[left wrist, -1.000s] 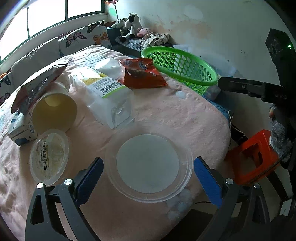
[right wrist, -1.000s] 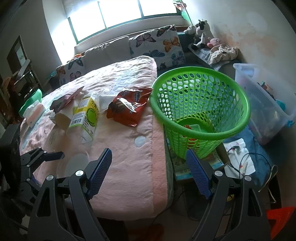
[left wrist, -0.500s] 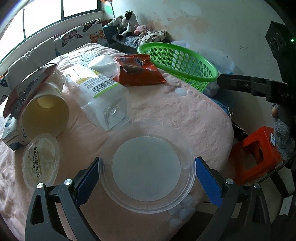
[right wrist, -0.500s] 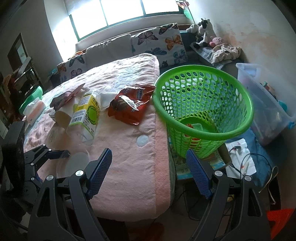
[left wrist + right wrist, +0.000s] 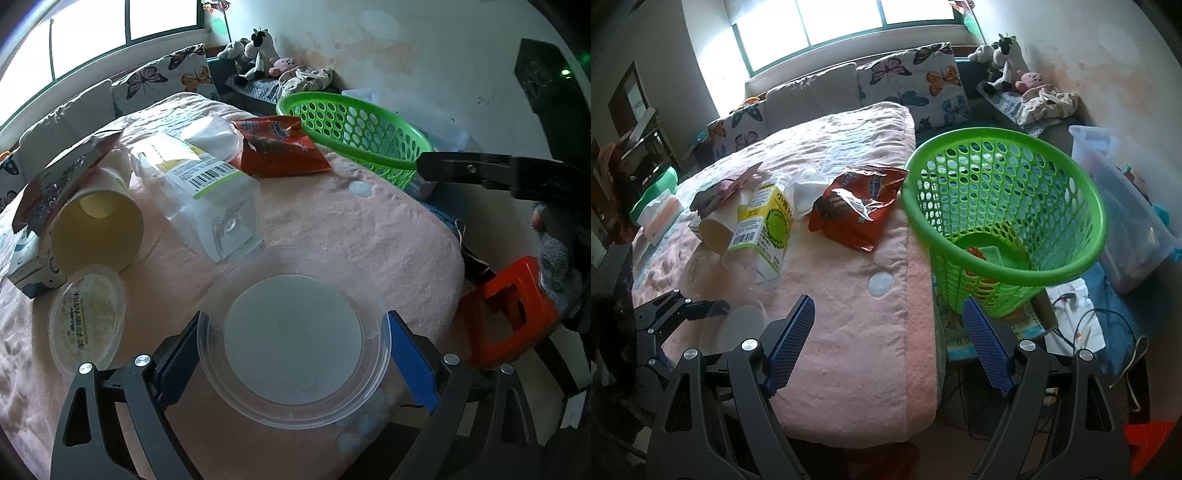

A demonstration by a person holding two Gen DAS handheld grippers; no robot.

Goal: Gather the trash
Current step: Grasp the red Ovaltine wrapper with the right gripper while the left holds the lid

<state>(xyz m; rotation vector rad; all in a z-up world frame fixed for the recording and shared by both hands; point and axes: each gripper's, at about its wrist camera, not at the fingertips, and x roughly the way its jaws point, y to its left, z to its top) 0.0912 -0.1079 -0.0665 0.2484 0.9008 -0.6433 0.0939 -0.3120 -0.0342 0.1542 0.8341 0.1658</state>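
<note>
A clear round plastic lid (image 5: 293,341) lies on the pink blanket (image 5: 369,236) between the open jaws of my left gripper (image 5: 293,350), whose blue pads sit at its two rims. Behind it lie a clear bottle with a yellow label (image 5: 207,192), a paper cup (image 5: 96,229), a small sealed cup (image 5: 86,319) and a red snack bag (image 5: 277,147). The green basket (image 5: 1004,225) stands beside the bed. My right gripper (image 5: 886,343) is open and empty above the bed's edge, in front of the basket.
A small carton (image 5: 29,269) and a torn packet (image 5: 62,177) lie at the left. An orange stool (image 5: 509,310) stands off the bed's right. A clear storage bin (image 5: 1123,206) sits beyond the basket. Butterfly pillows (image 5: 908,85) line the far side.
My left gripper has moved forward and down, so the clear lid now sits between its pads. The right gripper has drifted slightly closer to the bed and basket.
</note>
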